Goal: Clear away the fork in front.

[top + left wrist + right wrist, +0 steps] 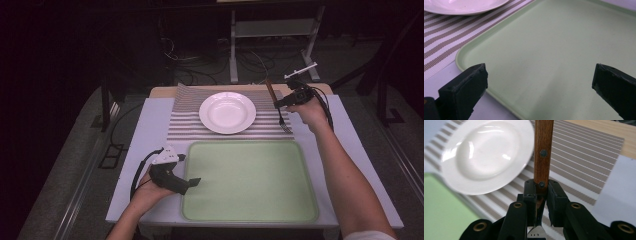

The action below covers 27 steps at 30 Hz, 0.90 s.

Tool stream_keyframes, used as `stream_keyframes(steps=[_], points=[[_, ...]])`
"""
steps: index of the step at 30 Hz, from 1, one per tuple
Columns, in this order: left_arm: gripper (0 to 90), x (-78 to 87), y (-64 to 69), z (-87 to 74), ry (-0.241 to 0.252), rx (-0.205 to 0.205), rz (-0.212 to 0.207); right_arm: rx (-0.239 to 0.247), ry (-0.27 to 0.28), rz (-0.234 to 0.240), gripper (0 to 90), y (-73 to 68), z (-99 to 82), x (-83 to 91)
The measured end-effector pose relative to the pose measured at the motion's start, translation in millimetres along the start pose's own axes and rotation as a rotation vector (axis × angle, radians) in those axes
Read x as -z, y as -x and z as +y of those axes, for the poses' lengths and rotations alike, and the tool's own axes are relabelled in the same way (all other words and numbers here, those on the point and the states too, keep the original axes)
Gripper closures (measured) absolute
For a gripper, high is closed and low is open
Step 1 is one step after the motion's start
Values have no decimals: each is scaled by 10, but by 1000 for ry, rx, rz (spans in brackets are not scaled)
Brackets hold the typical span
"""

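A fork (278,106) with a brown wooden handle (543,147) hangs over the right edge of the striped placemat (185,120), tines down, just right of the white plate (227,112). My right gripper (281,103) is shut on the fork's handle, and in the right gripper view both jaws clamp the wood near its lower rivet. My left gripper (194,182) rests at the left edge of the green tray (250,205), open, with nothing between its fingers (464,87). The left gripper view looks across the bare tray (544,55) toward the plate (461,6).
The tray lies at the table's front, the placemat and plate behind it. A pale cloth (145,145) covers the table. Beyond the far edge stand a metal frame (270,30) and loose cables on the floor.
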<state>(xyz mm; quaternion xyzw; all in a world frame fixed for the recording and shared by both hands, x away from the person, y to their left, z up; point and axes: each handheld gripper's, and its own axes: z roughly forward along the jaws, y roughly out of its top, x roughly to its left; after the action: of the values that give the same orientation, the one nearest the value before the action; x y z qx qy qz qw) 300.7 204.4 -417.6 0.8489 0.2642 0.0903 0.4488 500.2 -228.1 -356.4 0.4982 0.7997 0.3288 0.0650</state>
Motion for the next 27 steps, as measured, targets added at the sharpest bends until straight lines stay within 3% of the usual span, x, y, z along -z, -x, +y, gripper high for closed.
stream_keyframes(steps=[3,9,27], points=[[0,-8,10,2,3,-3,0,25,47,49,775,-87,-140,136],[0,-4,17,7,13,-6,1,65,86,114,775,-222,-313,285],[0,-21,27,8,14,-11,19,191,196,215,775,-571,-851,507]])
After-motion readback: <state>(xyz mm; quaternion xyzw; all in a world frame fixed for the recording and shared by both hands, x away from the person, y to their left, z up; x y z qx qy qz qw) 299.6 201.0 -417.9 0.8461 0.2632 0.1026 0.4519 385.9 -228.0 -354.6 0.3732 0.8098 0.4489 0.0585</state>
